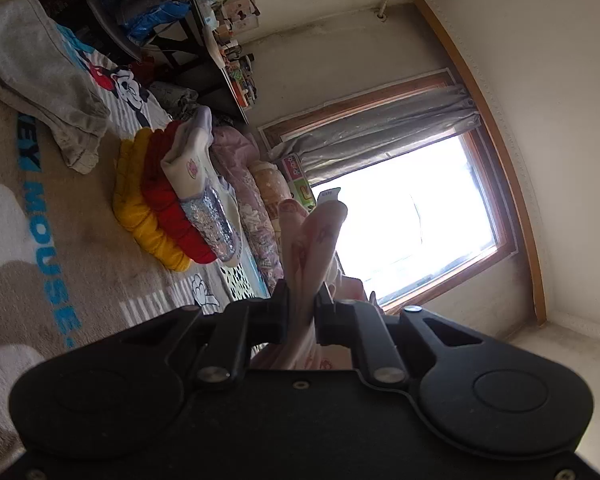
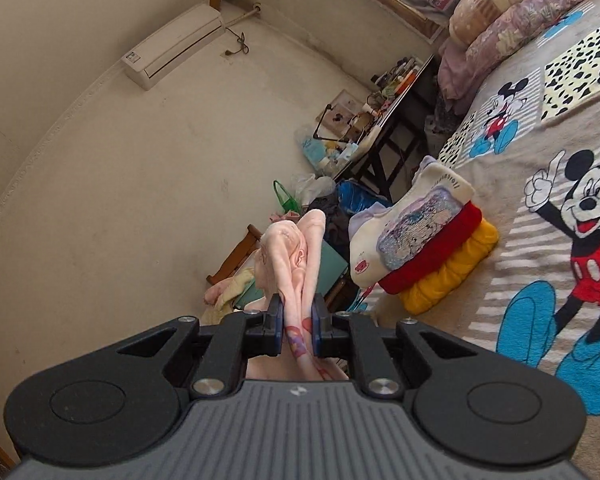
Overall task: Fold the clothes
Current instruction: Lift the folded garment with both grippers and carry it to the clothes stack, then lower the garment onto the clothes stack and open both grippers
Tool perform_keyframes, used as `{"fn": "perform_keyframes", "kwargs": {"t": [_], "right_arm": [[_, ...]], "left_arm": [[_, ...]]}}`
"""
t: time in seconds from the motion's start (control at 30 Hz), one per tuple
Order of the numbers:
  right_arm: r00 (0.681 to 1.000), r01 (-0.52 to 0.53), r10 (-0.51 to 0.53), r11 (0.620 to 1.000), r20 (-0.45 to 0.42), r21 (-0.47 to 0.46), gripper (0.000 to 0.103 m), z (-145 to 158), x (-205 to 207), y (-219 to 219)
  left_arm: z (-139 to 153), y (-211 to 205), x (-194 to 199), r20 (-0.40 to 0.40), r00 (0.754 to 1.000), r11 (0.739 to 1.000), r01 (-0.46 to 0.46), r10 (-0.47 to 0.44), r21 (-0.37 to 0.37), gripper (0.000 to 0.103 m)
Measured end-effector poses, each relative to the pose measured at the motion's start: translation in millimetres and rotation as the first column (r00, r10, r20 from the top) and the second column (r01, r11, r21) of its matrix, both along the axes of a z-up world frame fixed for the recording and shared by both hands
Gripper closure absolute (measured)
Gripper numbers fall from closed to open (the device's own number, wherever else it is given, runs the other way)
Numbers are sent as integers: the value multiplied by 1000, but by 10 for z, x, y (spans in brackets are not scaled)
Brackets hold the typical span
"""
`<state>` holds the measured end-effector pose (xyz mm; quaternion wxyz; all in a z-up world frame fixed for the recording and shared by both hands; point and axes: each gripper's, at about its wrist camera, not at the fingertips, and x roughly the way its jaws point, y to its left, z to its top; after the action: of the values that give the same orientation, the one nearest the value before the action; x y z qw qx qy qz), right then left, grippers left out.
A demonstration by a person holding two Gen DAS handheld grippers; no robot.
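Mickey Mouse blanket (image 2: 540, 300) covers the bed, fills the right of the right wrist view and the left of the left wrist view. Grey sweatpants (image 1: 40, 80) lie crumpled on it, far left in the left view. Folded stack (image 2: 428, 248) sits on the blanket: yellow bottom, red middle, white sequin top uppermost; same stack (image 1: 180, 200) in the left view. Pillows (image 2: 508, 12) beyond, by the window (image 1: 412, 220). Pink garment (image 2: 296, 252) held up off the bed, both ends gripped. Right gripper (image 2: 296, 322): fingers pinching a bunched fold of it. Left gripper (image 1: 302, 308): fingers clamped on the same pink fabric (image 1: 312, 248).
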<state>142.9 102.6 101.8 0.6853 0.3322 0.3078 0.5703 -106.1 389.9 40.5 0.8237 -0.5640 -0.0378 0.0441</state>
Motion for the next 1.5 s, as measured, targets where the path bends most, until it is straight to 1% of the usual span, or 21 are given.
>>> {"fn": "perform_keyframes", "kwargs": {"t": [0.1,0.2,0.27,0.37,0.53,0.63,0.87,1.03,1.17,1.3,1.43,1.5], "right_arm": [[1000,-20,20,1000,-17,-17,88,-41,60,247],[999,-25,24,999,-26,-27,88,-33,192,428],[999,-19,19,1000,-29,-21,88,-5,366,540],[1000,-8,7,1000,-29,-8,88,56,675,702],[1000,2,-2,1000,-13,3,88,258,1220,980],[1000,3,-3,1000,-14,18,88,328,1521,1144],[999,24,-22,998,-37,54,88,285,2070,1534],[998,32,-30,999,-58,32,88,144,2310,1807],[997,38,-37,999,-73,8,88,28,2483,2011],[997,45,-48,998,-66,-39,88,-82,2544,2142],[996,67,-70,997,-63,-48,88,-148,2608,2214],[994,97,-101,991,-32,-93,88,-130,2641,2288]], "left_arm": [[-81,203,70,-13,1000,999,-15,14,-40,93],[-60,392,236,-21,1000,999,-14,13,-50,93],[19,505,399,-21,1000,1000,-12,11,-26,93],[149,666,690,-16,1000,1000,-4,3,-11,93],[362,895,1138,-7,1000,1000,1,-1,31,93],[461,1041,1369,2,1000,999,2,-2,54,93],[598,1445,1896,-28,1000,993,7,-4,114,93],[530,1717,2183,-82,997,994,13,-4,112,93],[404,1879,2332,-130,992,994,9,4,105,93],[279,1998,2464,-171,985,995,5,12,100,93],[192,2096,2571,-200,980,996,-6,23,85,93],[159,2132,2638,-231,972,996,-12,33,93,93]]}}
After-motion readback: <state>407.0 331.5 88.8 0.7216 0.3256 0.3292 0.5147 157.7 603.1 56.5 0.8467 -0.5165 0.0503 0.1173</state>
